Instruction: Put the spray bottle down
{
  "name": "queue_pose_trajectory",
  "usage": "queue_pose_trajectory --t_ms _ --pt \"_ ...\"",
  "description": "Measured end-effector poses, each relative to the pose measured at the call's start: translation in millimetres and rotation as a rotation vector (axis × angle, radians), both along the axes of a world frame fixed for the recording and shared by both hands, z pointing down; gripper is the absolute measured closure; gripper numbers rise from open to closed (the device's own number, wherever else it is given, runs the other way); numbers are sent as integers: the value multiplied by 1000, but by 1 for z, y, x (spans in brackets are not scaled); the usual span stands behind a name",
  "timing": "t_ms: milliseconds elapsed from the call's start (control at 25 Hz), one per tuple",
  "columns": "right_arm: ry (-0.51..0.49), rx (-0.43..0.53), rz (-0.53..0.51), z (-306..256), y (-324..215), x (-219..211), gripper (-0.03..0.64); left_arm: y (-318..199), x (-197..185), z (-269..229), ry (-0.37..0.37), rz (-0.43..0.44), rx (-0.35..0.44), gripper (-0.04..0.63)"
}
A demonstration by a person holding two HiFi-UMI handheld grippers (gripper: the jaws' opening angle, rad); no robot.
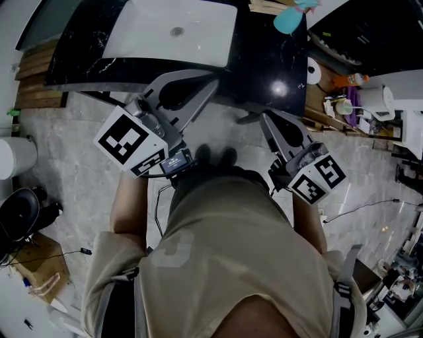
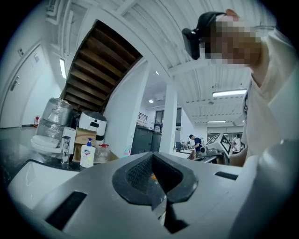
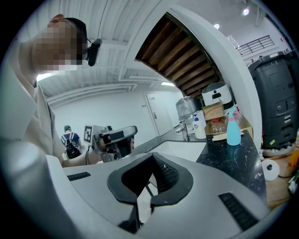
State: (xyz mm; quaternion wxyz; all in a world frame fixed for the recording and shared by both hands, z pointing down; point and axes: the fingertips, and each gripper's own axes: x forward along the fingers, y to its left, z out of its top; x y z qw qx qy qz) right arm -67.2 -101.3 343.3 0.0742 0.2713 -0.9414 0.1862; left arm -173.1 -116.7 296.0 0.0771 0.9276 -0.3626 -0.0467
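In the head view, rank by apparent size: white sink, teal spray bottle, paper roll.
1. White sink, by far.
2. Teal spray bottle.
3. Paper roll, though it sits lower, farther from the camera, so its true size is unsure.

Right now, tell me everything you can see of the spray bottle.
The spray bottle is turquoise and looks like plastic, wide at the base and narrowing to a neck with a trigger head on top. It stands upright on the black marbled counter, apart from the white sink and to one side of it. Only the counter touches it; nothing grips it.
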Motion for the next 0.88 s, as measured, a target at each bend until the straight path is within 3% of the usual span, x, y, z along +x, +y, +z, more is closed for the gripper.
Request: queue_pose_trajectory --t_ms 880 --pt "-10 5 20 0 -12 17 595 -13 25 -1 -53 40 5 586"
